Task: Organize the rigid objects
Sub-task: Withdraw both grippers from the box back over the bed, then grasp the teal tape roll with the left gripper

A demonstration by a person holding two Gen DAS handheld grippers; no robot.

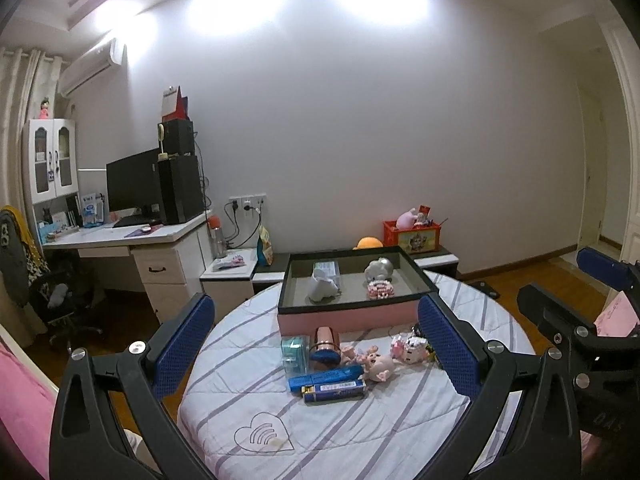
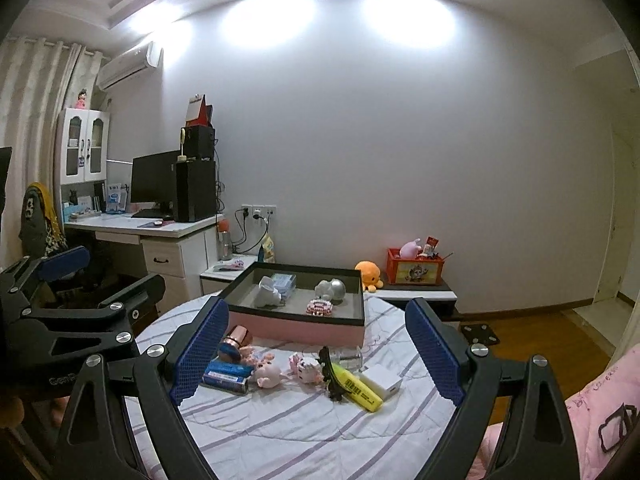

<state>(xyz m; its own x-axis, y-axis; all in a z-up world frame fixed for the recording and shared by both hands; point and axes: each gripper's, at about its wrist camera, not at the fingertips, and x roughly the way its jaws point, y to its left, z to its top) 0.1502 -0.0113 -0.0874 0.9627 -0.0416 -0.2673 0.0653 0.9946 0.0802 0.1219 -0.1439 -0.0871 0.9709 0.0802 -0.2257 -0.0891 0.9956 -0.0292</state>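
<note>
Both grippers hang above the striped table (image 2: 280,432) with jaws spread wide, nothing between them: left gripper (image 1: 316,344), right gripper (image 2: 316,352); the yellow highlighter (image 2: 356,388) lies at the table's middle, long axis running from ten o'clock to four o'clock; at its nine o'clock two blue batteries (image 2: 226,376) lie nearly crosswise, partly hidden by the right gripper's left finger; the pink box (image 2: 304,328) sits at twelve o'clock, its contents hard to make out.

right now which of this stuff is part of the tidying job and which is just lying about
Job:
pink box
yellow highlighter
white charger
pig figures
blue batteries
rose-gold cylinder
teal case

Lying about:
orange plush
red toy crate
monitor
desk
</note>
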